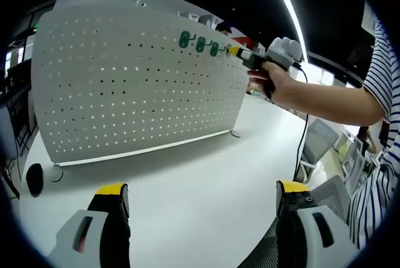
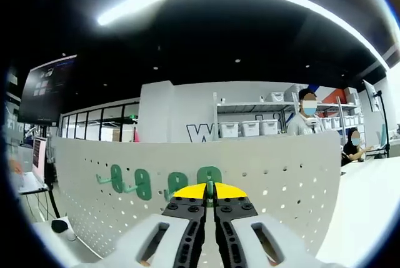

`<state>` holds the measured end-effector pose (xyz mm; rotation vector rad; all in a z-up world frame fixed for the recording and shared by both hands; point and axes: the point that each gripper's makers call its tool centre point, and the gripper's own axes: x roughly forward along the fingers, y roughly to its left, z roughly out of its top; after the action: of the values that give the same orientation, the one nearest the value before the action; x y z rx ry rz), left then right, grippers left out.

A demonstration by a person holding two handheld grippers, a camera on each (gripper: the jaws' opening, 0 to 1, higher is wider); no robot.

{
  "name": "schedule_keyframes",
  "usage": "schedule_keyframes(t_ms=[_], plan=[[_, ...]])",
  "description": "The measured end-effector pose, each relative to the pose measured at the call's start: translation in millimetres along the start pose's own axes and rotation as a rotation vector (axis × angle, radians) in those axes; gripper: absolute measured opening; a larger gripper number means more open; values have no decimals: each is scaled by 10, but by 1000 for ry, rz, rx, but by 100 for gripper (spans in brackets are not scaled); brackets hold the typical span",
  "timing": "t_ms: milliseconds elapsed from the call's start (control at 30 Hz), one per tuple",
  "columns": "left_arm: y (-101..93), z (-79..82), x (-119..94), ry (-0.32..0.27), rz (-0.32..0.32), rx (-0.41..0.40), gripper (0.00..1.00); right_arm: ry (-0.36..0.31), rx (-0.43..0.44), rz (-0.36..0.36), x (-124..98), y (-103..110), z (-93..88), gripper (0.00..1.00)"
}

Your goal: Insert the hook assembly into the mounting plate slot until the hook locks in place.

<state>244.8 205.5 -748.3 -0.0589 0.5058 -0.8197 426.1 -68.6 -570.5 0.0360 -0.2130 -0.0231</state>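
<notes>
Right gripper view: the right tool (image 2: pixel 210 200) has its yellow-tipped jaws clenched on the green plastic hook assembly (image 2: pixel 210 179), whose oval plate sits just above the tips, against the white perforated mounting plate (image 2: pixel 294 174). Three more green hooks (image 2: pixel 144 185) hang on the plate in a row to the left of it, the nearest partly hidden behind the jaws. Beyond the plate's top edge, a large dark letter "W" (image 2: pixel 199 133) is readable on a white wall, cut off at its right; next to it stand white shelves with bins (image 2: pixel 250 127), with two people further right.

Left gripper view shows the left tool (image 1: pixel 200 192) released, its jaws wide apart with nothing between them, hanging over the bare white tabletop (image 1: pixel 187 193) well short of the plate. The plate stands upright on small feet near the tabletop's far side, with open surface in front of it. A person's hand (image 1: pixel 278 84) holds the right tool at the plate's upper right corner, at the end of the hook row. A small dark round object (image 1: pixel 34 178) lies by the plate's lower left corner. The tabletop's right edge drops off toward grey chairs (image 1: pixel 319 140).
</notes>
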Motion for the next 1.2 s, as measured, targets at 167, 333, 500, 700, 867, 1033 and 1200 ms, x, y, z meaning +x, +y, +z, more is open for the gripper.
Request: schedule_keyframes(t_ms=[167,333,500,700,867,1033,1200], plan=[[15,-7,3,7,4,3,100,-1,9,-8,28,-42,-13,1],[37,-23,18,19,9,1,100,5,13,-17,41,-78,-57,1],[72,23,27,12,19,4,100,-11,21,0,86,-104,-45,1],[57,0,54,27,16,5,98,-20,11,-10,94,-94,-80,1],[76,2,65,28,19,3,98,-14,23,-30,131,-113,-117,1],[105,25,62,25,22,2,98,-3,-15,-38,145,-127,-123,0],[122,51,57,16,25,0,98,24,-57,-32,170,-124,-120,0]])
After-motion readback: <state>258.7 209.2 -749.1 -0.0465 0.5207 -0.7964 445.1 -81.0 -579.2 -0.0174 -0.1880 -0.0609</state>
